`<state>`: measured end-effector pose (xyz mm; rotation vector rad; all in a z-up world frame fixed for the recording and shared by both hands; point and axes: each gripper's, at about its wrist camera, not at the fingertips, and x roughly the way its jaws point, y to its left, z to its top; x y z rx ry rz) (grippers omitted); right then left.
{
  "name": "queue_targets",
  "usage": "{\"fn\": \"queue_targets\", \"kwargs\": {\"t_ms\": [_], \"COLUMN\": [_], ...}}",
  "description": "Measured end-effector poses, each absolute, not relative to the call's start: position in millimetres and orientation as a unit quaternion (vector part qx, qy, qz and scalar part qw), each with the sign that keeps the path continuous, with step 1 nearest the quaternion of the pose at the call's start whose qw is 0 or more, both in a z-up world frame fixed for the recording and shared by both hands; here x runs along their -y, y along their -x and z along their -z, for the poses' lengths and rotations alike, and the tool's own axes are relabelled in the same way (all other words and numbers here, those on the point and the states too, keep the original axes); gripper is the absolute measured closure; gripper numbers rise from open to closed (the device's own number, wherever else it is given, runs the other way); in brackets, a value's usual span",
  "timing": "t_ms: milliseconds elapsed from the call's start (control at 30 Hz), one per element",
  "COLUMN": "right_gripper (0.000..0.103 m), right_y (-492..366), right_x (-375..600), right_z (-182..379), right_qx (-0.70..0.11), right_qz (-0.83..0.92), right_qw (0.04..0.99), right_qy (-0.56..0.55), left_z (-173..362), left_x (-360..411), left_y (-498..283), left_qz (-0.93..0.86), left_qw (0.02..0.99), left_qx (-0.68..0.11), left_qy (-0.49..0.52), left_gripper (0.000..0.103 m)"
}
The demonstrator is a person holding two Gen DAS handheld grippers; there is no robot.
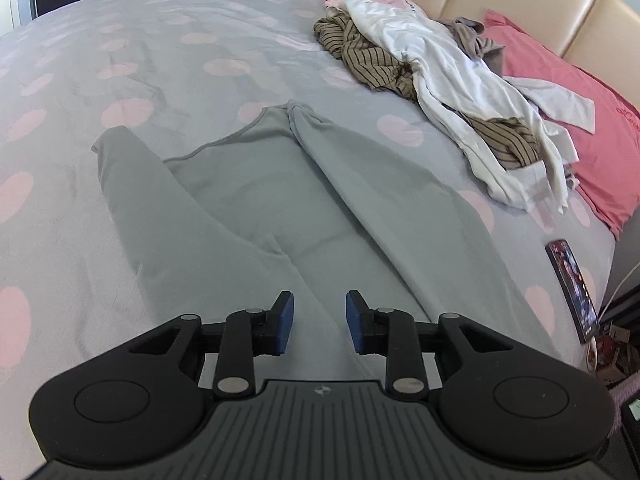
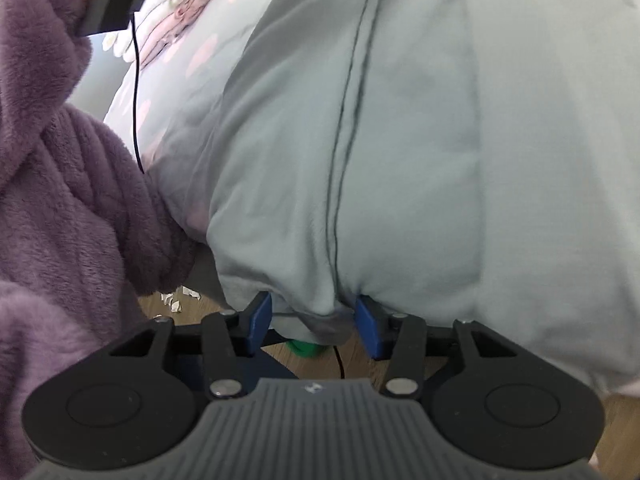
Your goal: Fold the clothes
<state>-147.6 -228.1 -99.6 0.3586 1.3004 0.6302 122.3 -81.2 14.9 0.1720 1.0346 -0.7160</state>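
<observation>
Blue pads (image 2: pixel 365 322) of the right gripper (image 2: pixel 314 322) stood spread around the grey garment (image 2: pixel 400 140)'s bunched hem.
Its long axis ran toward twelve o'clock; the left gripper (image 1: pixel 320 320) hovered spread, empty, farther off.

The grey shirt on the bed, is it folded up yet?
Partly. The grey shirt lies spread on the bed, both sleeves folded in.
</observation>
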Motion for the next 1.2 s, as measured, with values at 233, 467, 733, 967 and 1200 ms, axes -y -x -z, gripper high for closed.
{"fn": "queue_targets", "kwargs": {"t_ms": [233,467,733,967,1200], "right_gripper": [0.094,0.083,0.068,0.068,0.068], "right_y": [145.6,146.2,161.9,158.4,143.8], "right_x": [230.0,225.5,243.7,289.4,325.9], "right_z": [121.4,104.8,42.9,19.2,25.1], "right_qx": [-0.614,-0.635,-0.58,-0.576,-0.591], "right_qz": [-0.293,-0.257,-0.207,-0.133,-0.095], "right_qw": [0.69,0.71,0.784,0.806,0.8], "right_qy": [-0.246,-0.162,-0.081,-0.045,-0.031], "left_z": [-14.5,-15.9,-17.4,-18.5,-17.9], "left_x": [66.6,65.8,80.7,93.7,102.2], "left_y": [-97.8,-77.3,-52.9,-41.7,-40.1], "left_qz": [0.336,0.344,0.369,0.391,0.395], "left_qw": [0.799,0.796,0.786,0.777,0.775], "left_qx": [-0.491,-0.491,-0.487,-0.481,-0.483], "left_qy": [-0.085,-0.084,-0.097,-0.105,-0.1], "left_gripper": [0.077,0.077,0.074,0.074,0.074]}}
